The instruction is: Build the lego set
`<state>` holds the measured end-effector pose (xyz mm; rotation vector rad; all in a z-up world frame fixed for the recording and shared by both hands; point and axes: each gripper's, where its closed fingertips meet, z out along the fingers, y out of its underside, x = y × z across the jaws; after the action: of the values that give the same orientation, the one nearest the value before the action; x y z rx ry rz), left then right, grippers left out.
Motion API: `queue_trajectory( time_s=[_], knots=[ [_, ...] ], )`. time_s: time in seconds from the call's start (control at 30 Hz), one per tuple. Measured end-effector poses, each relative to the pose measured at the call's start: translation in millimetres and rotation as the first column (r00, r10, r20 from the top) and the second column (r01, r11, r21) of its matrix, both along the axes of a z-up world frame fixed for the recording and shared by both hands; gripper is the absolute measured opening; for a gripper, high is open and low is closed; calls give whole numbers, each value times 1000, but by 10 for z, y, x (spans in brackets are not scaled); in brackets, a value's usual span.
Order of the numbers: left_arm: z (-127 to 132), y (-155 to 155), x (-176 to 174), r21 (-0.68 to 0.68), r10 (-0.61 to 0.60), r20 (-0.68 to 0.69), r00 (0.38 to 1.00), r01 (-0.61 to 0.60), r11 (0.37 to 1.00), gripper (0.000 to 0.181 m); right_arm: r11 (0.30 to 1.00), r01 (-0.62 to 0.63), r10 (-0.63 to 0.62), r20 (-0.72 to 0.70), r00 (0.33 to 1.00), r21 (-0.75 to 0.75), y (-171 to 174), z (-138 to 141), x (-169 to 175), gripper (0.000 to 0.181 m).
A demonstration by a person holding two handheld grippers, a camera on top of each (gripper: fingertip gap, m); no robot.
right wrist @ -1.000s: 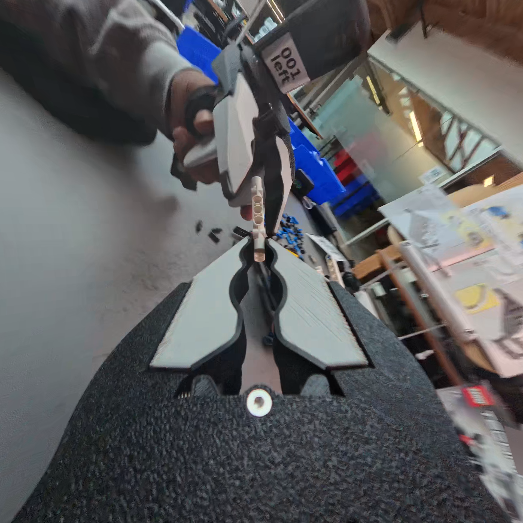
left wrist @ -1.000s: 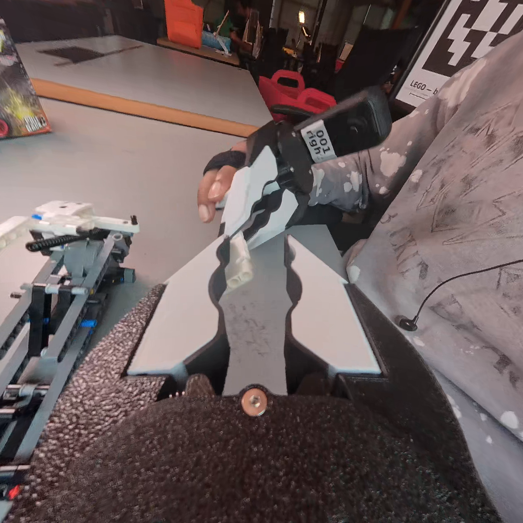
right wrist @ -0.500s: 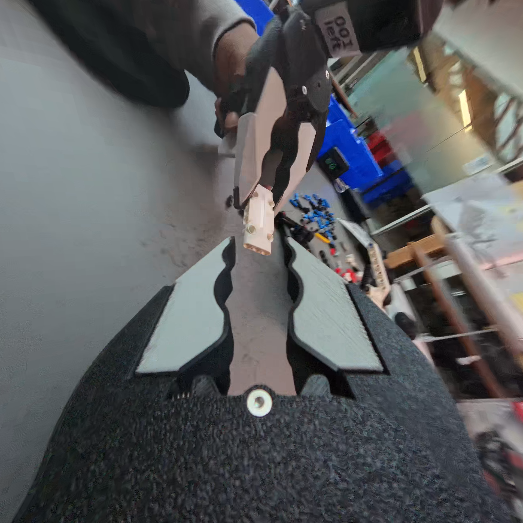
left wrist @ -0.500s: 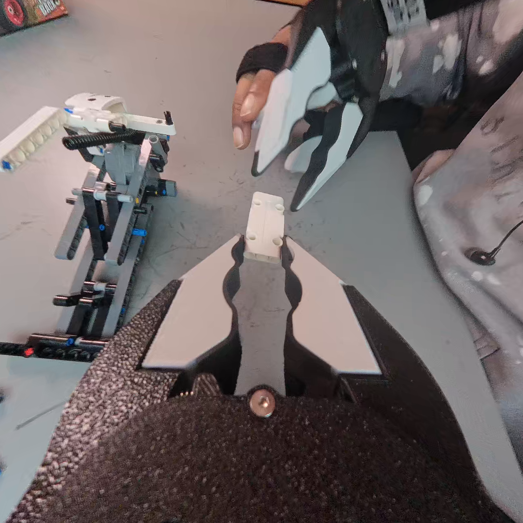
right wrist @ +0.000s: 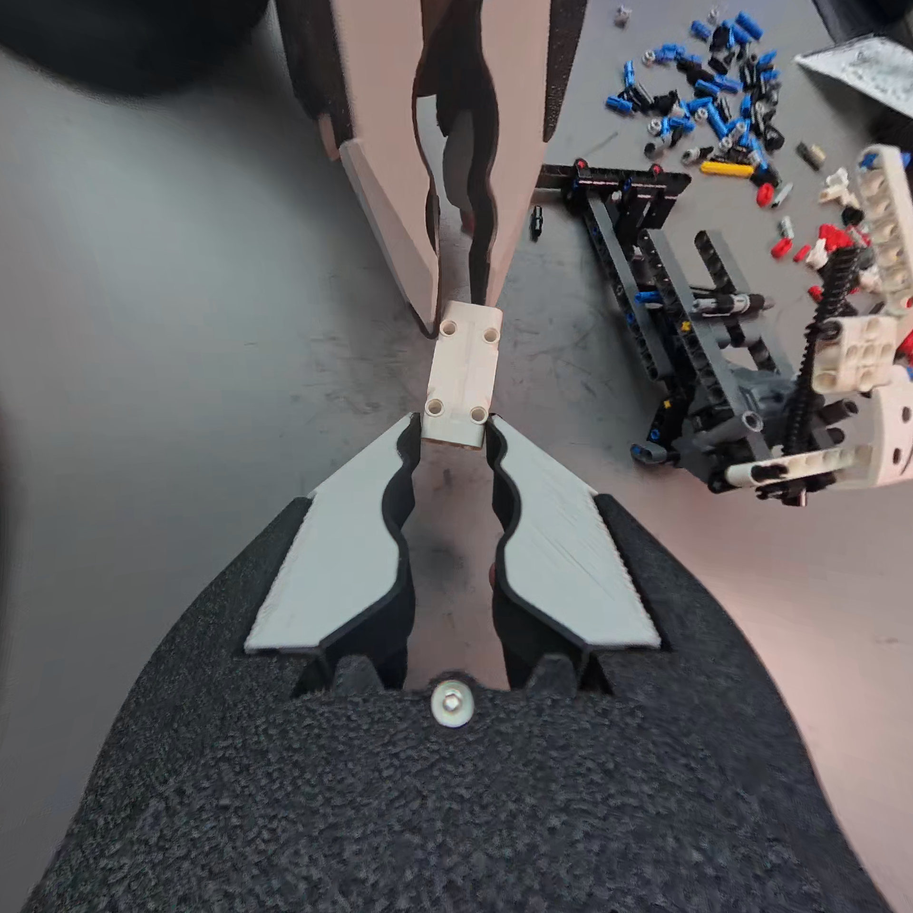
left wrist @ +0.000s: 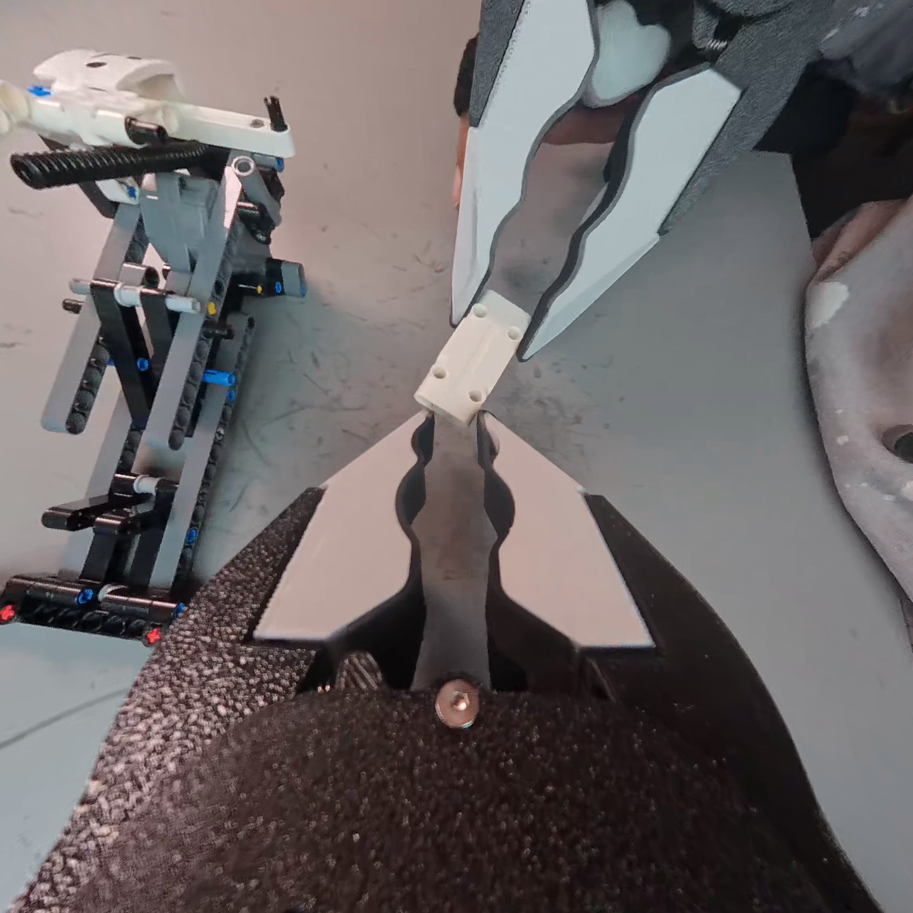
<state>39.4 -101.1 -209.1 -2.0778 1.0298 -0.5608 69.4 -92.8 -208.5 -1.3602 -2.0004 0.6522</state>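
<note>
Both claws pinch one white block [left wrist: 467, 368] end to end above the grey table [left wrist: 667, 444]: left claw [left wrist: 454, 417] clamped on its near end, right claw [right wrist: 454, 420] on the other. Half-built frame [left wrist: 163, 355] lies w/ loose bits [right wrist: 716, 99] beside it.

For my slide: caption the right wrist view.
Both grippers pinch one white block end to end above the grey table.
</note>
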Motion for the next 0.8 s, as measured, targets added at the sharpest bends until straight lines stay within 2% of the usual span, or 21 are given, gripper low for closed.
queue_trajectory(
  time_s=[0.07,0.17,0.33,0.37,0.5,0.7,0.8],
  knots=[
    [-84,11,-5,-6,10,-52,999,-10,1000,15,996,55,-52,41,998,-63,-21,-22,7,25],
    [-160,38,1,-15,25,-91,996,-27,1000,16,994,86,-80,83,993,-68,-17,-57,21,26],
    [-162,91,-60,-6,73,-101,992,-74,997,13,994,9,1,100,995,-106,-221,-70,18,33],
    [-157,98,-75,-3,80,-99,992,-80,997,15,992,-18,31,103,994,-127,-282,-73,17,39],
    [-5,124,-115,25,97,-40,994,-96,995,19,971,-124,137,55,989,-204,-450,-7,6,43],
    [262,188,-306,94,140,54,989,-145,985,32,969,-154,148,-49,988,-193,-287,90,-40,42],
    [402,229,-406,150,157,107,982,-172,974,38,976,-126,114,-77,990,-176,-139,111,-73,41]
  ],
)
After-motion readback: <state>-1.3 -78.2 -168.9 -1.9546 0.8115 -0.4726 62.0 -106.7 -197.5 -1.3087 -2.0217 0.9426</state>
